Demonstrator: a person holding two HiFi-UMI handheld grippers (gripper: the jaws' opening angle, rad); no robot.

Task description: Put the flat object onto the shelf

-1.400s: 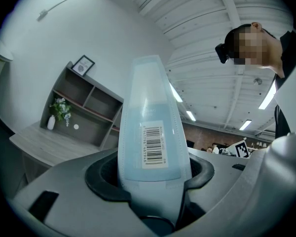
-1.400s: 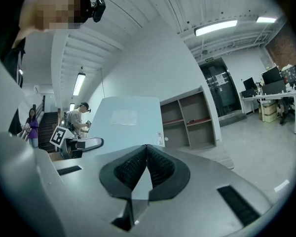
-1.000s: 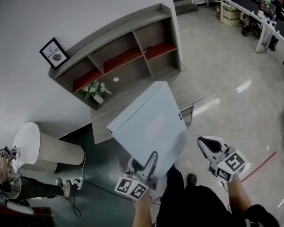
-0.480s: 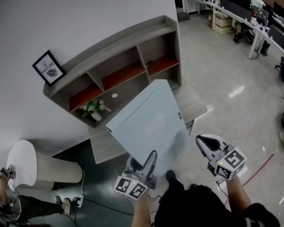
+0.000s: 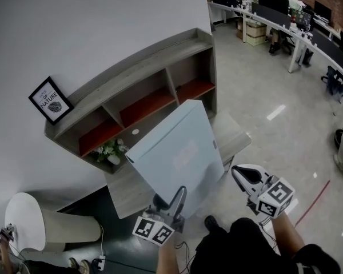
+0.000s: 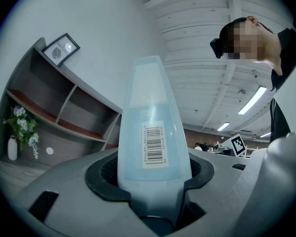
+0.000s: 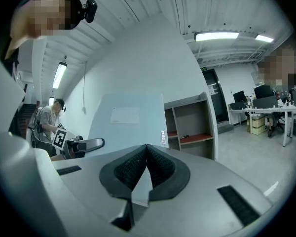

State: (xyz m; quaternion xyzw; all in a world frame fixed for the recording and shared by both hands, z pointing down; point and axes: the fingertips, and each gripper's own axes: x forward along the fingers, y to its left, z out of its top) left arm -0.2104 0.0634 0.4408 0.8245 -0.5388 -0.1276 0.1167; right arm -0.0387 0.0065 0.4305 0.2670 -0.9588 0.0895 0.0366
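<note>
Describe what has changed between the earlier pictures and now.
The flat blue box, clamped in the left gripper, has been carried nearer to the shelf. Its top edge now reaches the shelf's lower row instead of ending over the desk in front. The grip on the box stayed the same. The right gripper stayed shut and empty beside it.

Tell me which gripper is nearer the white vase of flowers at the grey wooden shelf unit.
Left. The left gripper, clamped on the pale blue flat folder, sits below and right of the vase; the right gripper, shut and empty, is farther right, beyond the folder.
</note>
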